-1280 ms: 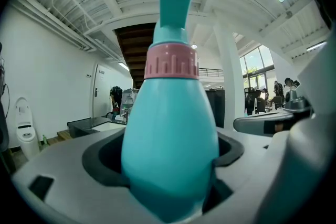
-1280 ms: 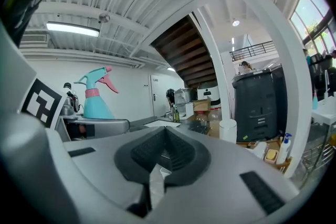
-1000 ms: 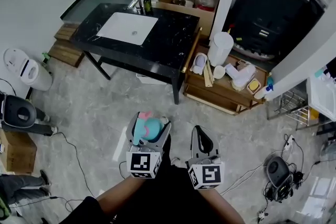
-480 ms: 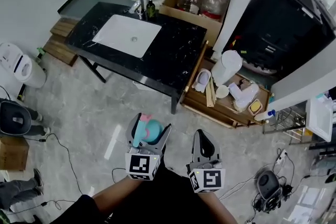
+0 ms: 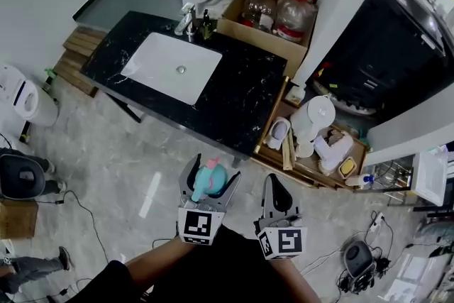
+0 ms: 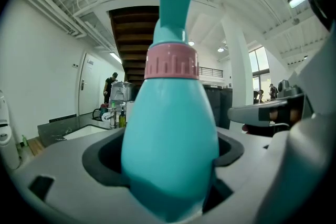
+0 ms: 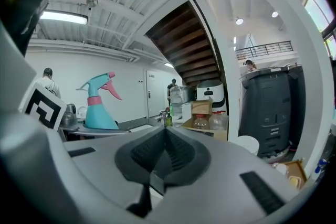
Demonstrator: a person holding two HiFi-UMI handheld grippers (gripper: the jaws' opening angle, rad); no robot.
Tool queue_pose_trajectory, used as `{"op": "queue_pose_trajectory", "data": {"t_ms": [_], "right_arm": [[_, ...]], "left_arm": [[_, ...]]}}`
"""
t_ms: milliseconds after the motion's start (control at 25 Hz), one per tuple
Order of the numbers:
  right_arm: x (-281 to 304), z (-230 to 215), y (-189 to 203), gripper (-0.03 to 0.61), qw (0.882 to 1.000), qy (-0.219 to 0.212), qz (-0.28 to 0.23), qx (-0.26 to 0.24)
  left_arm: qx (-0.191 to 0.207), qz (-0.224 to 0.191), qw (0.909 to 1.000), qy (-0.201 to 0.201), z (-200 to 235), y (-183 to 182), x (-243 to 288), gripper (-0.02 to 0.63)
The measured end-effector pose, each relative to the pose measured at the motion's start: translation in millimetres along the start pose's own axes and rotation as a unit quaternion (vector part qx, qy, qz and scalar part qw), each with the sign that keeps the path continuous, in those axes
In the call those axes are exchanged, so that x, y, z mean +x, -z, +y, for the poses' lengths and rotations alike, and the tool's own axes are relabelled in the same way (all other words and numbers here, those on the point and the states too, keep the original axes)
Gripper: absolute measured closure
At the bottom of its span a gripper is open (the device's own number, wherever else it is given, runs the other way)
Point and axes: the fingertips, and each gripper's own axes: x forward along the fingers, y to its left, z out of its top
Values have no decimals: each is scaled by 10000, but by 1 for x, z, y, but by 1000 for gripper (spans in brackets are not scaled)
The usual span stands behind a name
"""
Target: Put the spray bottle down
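A teal spray bottle (image 5: 208, 181) with a pink collar and trigger stands upright between the jaws of my left gripper (image 5: 210, 182), which is shut on it. In the left gripper view the spray bottle (image 6: 170, 113) fills the middle of the picture. The right gripper view shows the spray bottle (image 7: 98, 102) off to the left. My right gripper (image 5: 276, 195) hangs beside the left one, shut with nothing in it, its black pads (image 7: 165, 157) pressed together. Both grippers are over the grey floor, short of the black counter (image 5: 234, 92).
The black counter holds a white sink (image 5: 172, 67) and a faucet (image 5: 186, 19) with bottles. A low wooden shelf (image 5: 312, 149) with a white bucket (image 5: 311, 120) and cleaning items stands right of it. A cardboard box (image 5: 266, 14) of jugs is behind. Cables lie on the floor.
The counter and sink have drawn nearer as the view moved forward. Both grippers keep the same pose, the left still holding the bottle.
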Motion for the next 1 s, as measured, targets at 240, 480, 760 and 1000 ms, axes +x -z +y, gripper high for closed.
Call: {"op": "queue_pose_trajectory", "data": {"t_ms": [240, 480, 760, 1000], "right_arm": [[52, 4, -9, 561, 9999, -21, 53, -106], [86, -1, -15, 561, 9995, 162, 160, -205], [109, -4, -7, 561, 9992, 236, 266, -205], [118, -12, 4, 561, 9988, 216, 422, -146]], "left_arm": [[-42, 47, 9999, 152, 29, 1, 34, 172], [-13, 183, 9993, 334, 52, 10, 66, 172], [-106, 174, 9984, 520, 64, 11, 87, 172], [-83, 323, 9986, 419, 71, 16, 102, 172]]}}
